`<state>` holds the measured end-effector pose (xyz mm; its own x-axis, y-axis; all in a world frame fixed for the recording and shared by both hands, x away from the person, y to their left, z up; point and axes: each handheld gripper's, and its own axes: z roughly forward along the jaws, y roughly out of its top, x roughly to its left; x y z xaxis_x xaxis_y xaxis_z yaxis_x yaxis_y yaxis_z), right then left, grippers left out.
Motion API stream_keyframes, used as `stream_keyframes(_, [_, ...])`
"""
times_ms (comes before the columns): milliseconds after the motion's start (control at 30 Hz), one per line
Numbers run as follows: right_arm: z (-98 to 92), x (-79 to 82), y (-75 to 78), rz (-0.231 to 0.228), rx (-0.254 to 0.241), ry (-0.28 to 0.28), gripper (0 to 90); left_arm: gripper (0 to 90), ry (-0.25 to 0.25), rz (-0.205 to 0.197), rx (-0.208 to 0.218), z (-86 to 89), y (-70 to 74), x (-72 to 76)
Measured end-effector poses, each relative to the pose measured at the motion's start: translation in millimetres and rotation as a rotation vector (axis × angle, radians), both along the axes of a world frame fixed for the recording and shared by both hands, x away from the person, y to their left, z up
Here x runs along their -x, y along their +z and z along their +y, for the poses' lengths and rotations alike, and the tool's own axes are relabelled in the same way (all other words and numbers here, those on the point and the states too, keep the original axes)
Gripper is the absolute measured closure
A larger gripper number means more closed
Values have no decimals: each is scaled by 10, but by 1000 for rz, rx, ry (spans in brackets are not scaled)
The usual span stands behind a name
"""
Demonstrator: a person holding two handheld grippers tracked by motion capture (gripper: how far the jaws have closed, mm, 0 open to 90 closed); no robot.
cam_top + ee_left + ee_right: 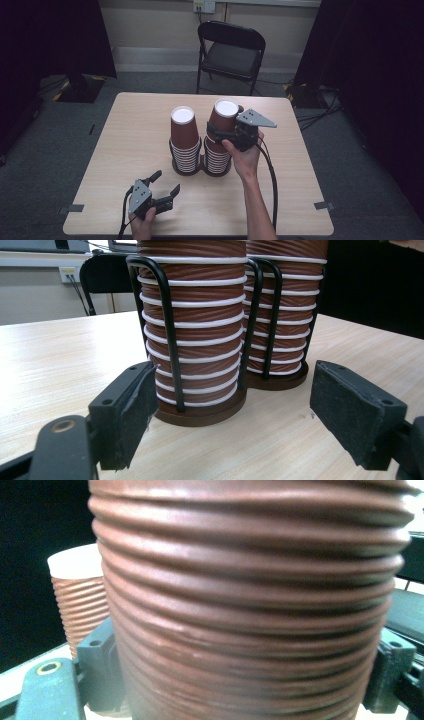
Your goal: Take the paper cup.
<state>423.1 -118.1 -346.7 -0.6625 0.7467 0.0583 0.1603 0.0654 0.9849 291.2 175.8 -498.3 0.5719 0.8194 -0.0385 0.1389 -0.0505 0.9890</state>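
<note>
Two stacks of ribbed brown paper cups stand upside down in black wire holders [167, 320] mid-table: the left stack [185, 142] and the right stack [217, 157]. My right gripper [221, 131] reaches in from the right and is shut on the top cup [223, 117] of the right stack, which leans a little. That cup [250, 605] sits between the two pads [100, 665] in the right gripper view. My left gripper [166, 182] rests open near the table's front edge, in front of the left stack [195, 340], with nothing between its jaws.
The light wooden table [125, 125] has bare room to the left and right of the stacks. A black folding chair [232, 50] stands beyond the far edge. Dark curtains hang at both sides. Cables trail from both grippers off the front edge.
</note>
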Motion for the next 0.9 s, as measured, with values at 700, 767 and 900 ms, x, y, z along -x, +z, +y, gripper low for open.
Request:
stream_keyframes(700, [-68, 55, 193, -50, -76, -14, 153, 188, 10, -2, -13, 0, 3, 0])
stream_keyframes(767, [-69, 61, 204, -49, -79, -16, 153, 187, 9, -2, -13, -1, 3, 0])
stream_keyframes(900, [-91, 90, 259, -67, -100, -9, 154, 187, 7, 0, -5, -3, 1, 1])
